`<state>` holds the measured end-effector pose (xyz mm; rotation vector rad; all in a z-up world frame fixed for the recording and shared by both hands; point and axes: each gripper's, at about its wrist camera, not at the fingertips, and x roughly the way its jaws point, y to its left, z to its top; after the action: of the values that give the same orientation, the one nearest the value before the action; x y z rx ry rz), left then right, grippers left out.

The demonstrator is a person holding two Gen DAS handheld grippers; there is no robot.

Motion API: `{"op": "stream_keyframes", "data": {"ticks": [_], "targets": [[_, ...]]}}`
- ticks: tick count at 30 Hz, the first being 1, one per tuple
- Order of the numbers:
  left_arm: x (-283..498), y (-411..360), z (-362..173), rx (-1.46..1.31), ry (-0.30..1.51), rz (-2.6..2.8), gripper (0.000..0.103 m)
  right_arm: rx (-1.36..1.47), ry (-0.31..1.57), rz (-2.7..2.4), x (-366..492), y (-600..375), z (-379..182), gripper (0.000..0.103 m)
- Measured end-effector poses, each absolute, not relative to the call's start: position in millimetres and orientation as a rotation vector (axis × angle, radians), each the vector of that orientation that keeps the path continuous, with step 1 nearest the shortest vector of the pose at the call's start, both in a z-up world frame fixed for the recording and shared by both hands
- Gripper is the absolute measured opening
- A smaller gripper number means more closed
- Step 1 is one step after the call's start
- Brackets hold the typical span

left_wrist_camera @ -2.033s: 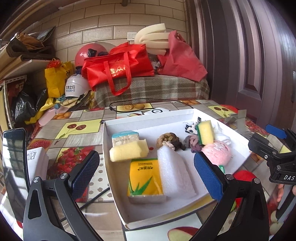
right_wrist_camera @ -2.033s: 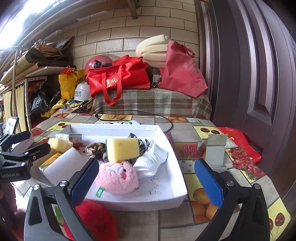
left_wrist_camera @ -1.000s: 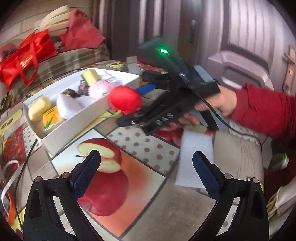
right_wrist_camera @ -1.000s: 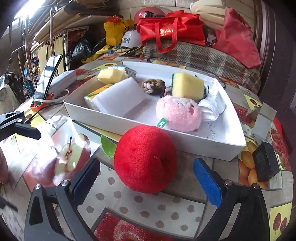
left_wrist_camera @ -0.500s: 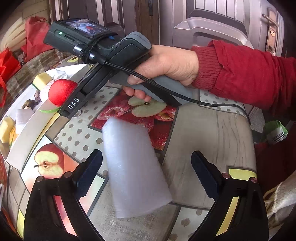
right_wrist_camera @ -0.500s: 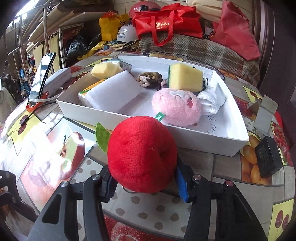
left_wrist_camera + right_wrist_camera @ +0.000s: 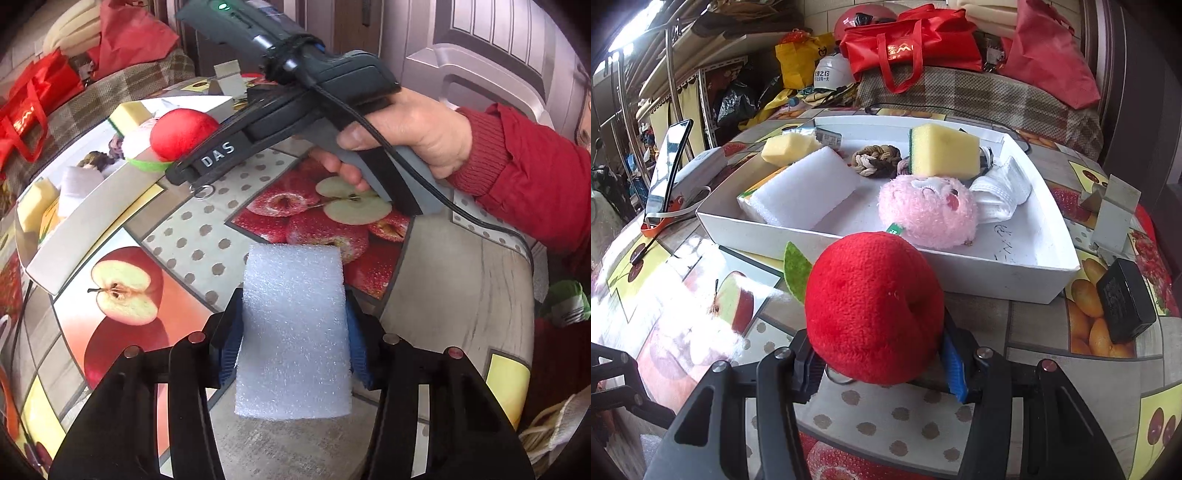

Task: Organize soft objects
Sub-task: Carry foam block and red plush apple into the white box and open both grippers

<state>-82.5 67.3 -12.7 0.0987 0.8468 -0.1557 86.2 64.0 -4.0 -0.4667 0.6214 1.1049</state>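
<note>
My left gripper [image 7: 293,343] is shut on a white foam block [image 7: 293,328] near the table's front edge. My right gripper [image 7: 882,354] is shut on a red plush apple [image 7: 873,310] and holds it just in front of the white tray [image 7: 1027,280]; it also shows in the left wrist view [image 7: 181,134]. The tray holds a pink plush toy [image 7: 927,210], a second white foam block [image 7: 809,188], a yellow sponge [image 7: 943,155], a smaller yellow sponge [image 7: 786,147], a braided rope knot [image 7: 875,158] and a white cloth [image 7: 1004,192].
A black adapter [image 7: 1126,299] and a grey cardboard piece [image 7: 1115,210] lie right of the tray. A phone on a stand [image 7: 670,170] stands to its left. Red bags [image 7: 908,44] and helmets pile up behind the table. The fruit-print tablecloth [image 7: 192,236] covers the table.
My left gripper has closed on the white foam block. My right gripper, shut on the red plush apple, has lifted it slightly towards the tray.
</note>
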Motion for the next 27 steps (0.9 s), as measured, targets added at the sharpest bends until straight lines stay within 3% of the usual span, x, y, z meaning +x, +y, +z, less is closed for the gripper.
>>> {"op": "stream_keyframes", "data": {"ticks": [11, 27], "targets": [[-87, 75, -5, 0.076, 0.804, -0.088, 0.049, -0.274, 0.538, 1.035, 93, 23, 13, 0.054], [-98, 129, 30, 0.034, 0.482, 0.368, 0.049, -0.204, 0.331, 0.914, 66, -42, 28, 0.054]]}}
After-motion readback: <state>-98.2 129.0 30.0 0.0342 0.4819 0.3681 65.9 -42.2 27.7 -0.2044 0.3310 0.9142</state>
